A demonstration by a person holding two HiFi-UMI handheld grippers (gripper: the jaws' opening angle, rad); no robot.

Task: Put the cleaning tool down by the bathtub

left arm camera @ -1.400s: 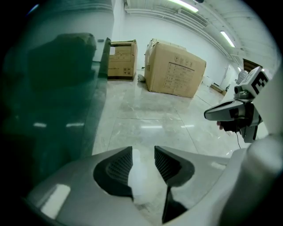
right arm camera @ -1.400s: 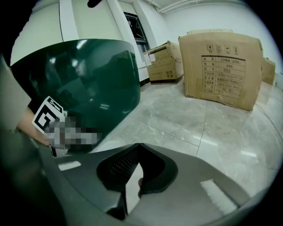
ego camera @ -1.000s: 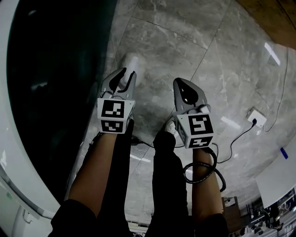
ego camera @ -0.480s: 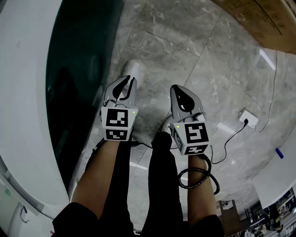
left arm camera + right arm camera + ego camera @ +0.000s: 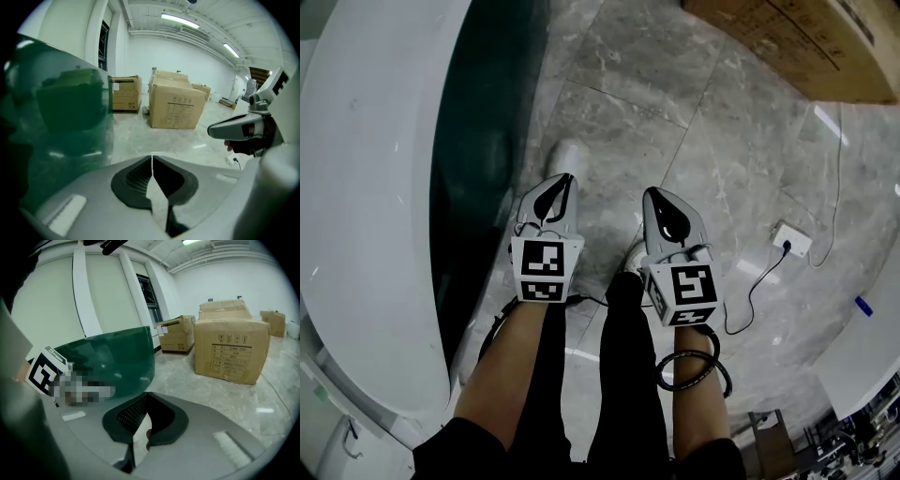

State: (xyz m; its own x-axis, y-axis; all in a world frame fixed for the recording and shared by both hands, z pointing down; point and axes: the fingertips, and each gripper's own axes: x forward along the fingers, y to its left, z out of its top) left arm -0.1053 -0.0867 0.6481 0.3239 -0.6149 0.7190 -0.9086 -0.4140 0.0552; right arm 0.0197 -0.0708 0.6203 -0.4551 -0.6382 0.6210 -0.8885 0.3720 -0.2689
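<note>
The bathtub [image 5: 366, 216] fills the left of the head view, with a white rim and a dark green outer wall [image 5: 473, 178]. My left gripper [image 5: 560, 180] hangs over the floor beside that wall, shut with nothing in it. My right gripper [image 5: 660, 195] is level with it to the right, shut and empty too. In the left gripper view the jaws [image 5: 152, 159] meet on a thin line, and the green wall [image 5: 61, 122] stands to the left. A white shape [image 5: 567, 155] lies on the floor just beyond the left tips; I cannot tell what it is. No cleaning tool is plainly seen.
Grey marble floor [image 5: 712, 141] spreads ahead. A cardboard box [image 5: 787, 42] sits at the top right, and more boxes [image 5: 176, 105] stand ahead. A white power strip [image 5: 792, 239] with a black cable lies on the right. A cable coil [image 5: 689, 370] hangs by my right wrist.
The tub's white rim has come further into view from the left, and both grippers sit slightly lower in the frame. Both stayed shut and empty.
</note>
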